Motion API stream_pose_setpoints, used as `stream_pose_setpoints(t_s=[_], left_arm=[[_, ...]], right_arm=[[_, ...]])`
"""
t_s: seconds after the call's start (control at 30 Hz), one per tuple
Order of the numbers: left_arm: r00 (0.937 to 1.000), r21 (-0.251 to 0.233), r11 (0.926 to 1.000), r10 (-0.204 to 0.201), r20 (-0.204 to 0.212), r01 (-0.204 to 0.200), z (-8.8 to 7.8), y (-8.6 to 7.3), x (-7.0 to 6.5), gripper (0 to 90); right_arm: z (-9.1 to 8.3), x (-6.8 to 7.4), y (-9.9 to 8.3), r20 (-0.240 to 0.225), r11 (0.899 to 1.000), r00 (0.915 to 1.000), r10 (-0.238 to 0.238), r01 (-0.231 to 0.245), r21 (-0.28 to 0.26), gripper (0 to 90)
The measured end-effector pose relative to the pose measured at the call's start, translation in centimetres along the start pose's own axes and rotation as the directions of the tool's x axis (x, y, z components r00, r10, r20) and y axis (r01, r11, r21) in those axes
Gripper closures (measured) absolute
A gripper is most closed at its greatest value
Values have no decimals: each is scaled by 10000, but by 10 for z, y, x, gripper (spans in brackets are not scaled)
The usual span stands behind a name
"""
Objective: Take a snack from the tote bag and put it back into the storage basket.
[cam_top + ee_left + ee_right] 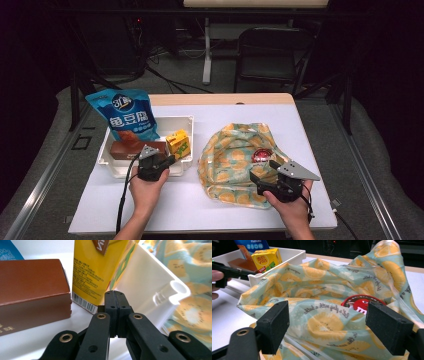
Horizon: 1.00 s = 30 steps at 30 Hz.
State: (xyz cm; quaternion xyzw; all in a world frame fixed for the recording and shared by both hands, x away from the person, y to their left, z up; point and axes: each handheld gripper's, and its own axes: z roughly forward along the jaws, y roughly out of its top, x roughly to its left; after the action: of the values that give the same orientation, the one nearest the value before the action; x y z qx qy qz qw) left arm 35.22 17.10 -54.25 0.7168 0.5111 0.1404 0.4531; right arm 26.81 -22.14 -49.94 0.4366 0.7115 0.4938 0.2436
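Left gripper [115, 300] pressed together, empty, in the tray's [186, 123] front-right corner beside the yellow carton [178, 143]. Right gripper [327, 325] spread at the fruit-print bag [235, 157], table's front right. Carton probably light, stiff, crushable; grab its flat sides.

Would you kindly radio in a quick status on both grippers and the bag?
Left gripper jaws shut, empty, at yellow carton in white tray. Right gripper jaws open around fruit-print bag edge. Nothing blocking.

Left gripper [115, 296], jaws pressing together, pointing at yellow drink carton [100, 270] standing beside brown box [32, 290] in white tray [152, 287].
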Motion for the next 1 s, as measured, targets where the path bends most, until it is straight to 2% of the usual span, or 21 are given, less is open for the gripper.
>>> stream_pose_setpoints(t_s=[0.03, 0.13, 0.4, 0.63, 0.77, 0.93, 1.0], left_arm=[[9999, 61, 9999, -133, 72, 132, 2, 2, 1, 900], [9998, 237, 9996, -115, -161, 119, 10, 6, 1, 900], [9988, 275, 9992, -277, -395, 288, 23, 17, 2, 900], [9978, 202, 9997, -121, -647, 135, 32, 21, -1, 900], [9957, 197, 9998, -44, -925, 62, 36, 24, -1, 900], [9936, 107, 9986, -506, -1011, 520, 42, 29, 1, 900], [9918, 217, 9981, -543, -1161, 572, 45, 30, 3, 900]], right_arm=[[0, 1, 0, 12, 10000, 10000, -20, 20, 2, 188], [0, 1, 0, 3, 10000, 10000, -29, 29, -6, 188], [-1, -1, -1, 11, 10000, 10000, 24, -24, 0, 190], [-1, -1, -1, 21, 10000, 10000, 32, -32, -26, 190], [-2, -1, 0, 44, 10000, 10000, 31, -31, -44, 190], [-2, -2, 0, 43, 10000, 10000, 8, -8, -39, 190], [-2, -2, 0, 51, 10000, 10000, 35, -35, -51, 190]])
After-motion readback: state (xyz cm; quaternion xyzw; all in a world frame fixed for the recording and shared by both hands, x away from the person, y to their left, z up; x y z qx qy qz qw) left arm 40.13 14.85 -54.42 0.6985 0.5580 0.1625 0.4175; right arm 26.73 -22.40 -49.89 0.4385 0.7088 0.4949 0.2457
